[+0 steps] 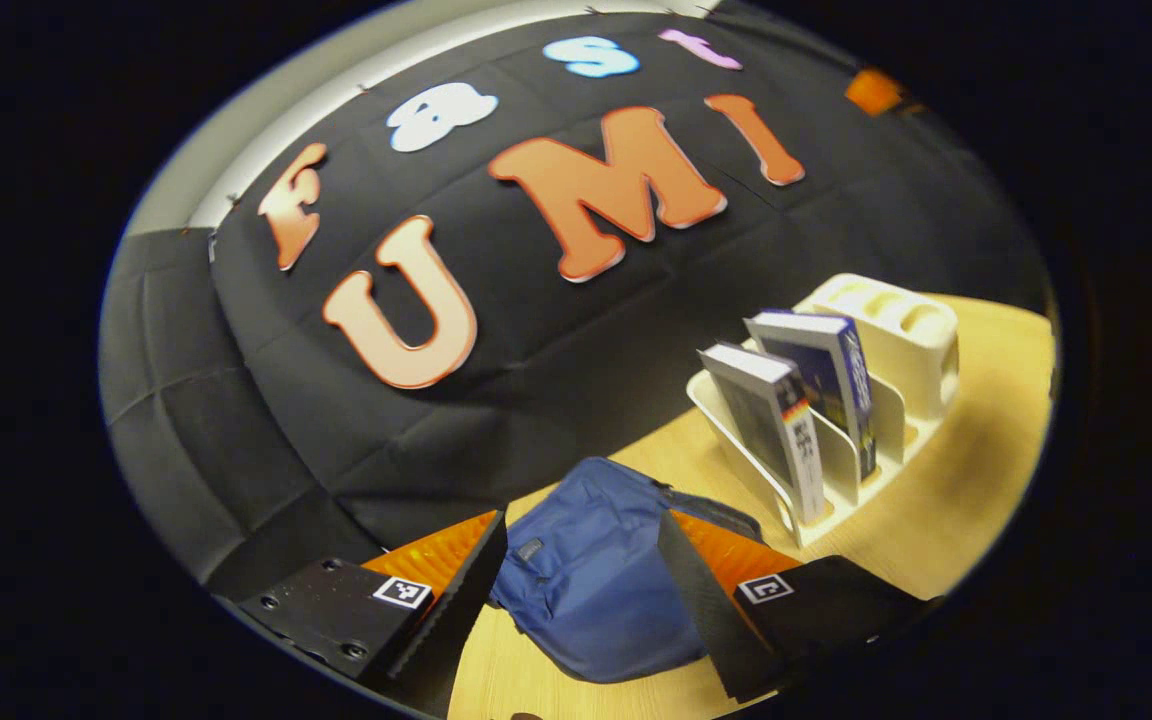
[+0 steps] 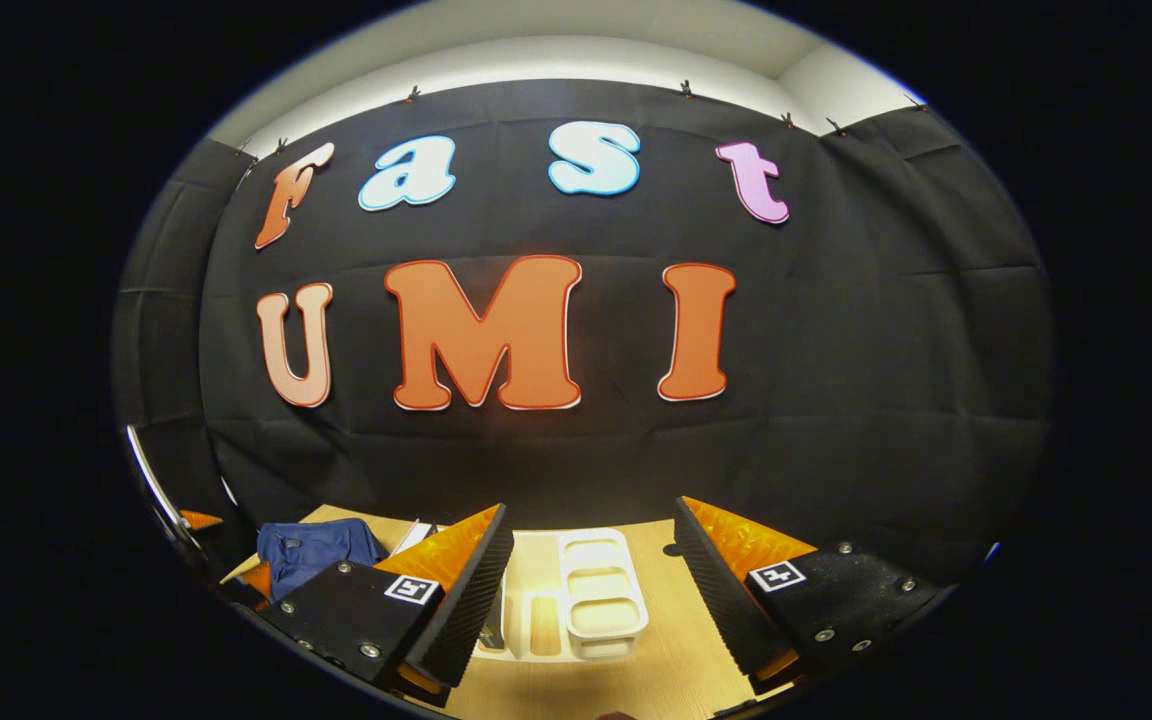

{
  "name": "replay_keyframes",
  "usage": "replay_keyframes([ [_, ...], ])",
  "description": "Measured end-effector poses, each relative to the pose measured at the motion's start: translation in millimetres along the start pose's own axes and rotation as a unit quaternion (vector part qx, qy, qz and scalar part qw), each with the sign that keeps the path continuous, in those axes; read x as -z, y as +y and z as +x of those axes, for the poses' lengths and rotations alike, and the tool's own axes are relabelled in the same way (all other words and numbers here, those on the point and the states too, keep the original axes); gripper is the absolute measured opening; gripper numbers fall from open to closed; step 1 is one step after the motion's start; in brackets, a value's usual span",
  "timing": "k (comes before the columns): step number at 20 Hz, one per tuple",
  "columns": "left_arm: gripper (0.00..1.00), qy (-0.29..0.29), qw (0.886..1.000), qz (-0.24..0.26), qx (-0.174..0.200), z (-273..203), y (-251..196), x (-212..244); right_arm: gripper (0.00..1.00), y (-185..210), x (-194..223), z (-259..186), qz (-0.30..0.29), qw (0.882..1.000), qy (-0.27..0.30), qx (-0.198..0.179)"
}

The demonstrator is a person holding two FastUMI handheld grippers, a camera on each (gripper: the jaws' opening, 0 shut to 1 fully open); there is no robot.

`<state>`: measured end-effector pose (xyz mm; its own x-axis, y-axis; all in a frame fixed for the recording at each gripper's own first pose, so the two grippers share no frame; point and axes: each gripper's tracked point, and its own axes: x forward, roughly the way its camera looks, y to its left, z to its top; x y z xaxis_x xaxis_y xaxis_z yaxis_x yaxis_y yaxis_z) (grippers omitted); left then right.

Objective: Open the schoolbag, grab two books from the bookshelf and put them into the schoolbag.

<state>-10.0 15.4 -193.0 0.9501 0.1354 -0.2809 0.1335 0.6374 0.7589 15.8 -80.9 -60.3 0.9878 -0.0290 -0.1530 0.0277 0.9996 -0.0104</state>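
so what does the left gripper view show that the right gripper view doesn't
The left gripper view alone gives the two upright books standing in the slots of the cream plastic bookshelf, spines readable as shapes, and the blue fabric schoolbag up close between the open left claw. The right gripper view alone looks down into the bookshelf's open rounded compartments, framed by the open right claw. Both share the schoolbag, bookshelf and pale wooden table, neither claw touching anything.
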Motion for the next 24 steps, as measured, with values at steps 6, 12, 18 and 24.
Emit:
replay_keyframes([
  [6, 0.96, 0.055, 0.995, 0.079, 0.029, 36, -82, 64, 0.97, -28, 17, -2, -0.019, 0.999, 0.031, 0.029],
  [12, 0.97, 0.107, 0.982, 0.124, 0.094, 56, -140, 109, 0.97, -36, 24, 3, -0.019, 0.998, 0.050, 0.032],
  [18, 0.98, 0.161, 0.970, 0.161, 0.084, 61, -124, 144, 0.97, -29, 36, 10, -0.006, 0.998, 0.067, 0.013],
  [24, 0.97, 0.166, 0.966, 0.172, 0.102, 59, -133, 144, 0.97, -35, 44, 14, 0.007, 0.997, 0.077, 0.013],
])
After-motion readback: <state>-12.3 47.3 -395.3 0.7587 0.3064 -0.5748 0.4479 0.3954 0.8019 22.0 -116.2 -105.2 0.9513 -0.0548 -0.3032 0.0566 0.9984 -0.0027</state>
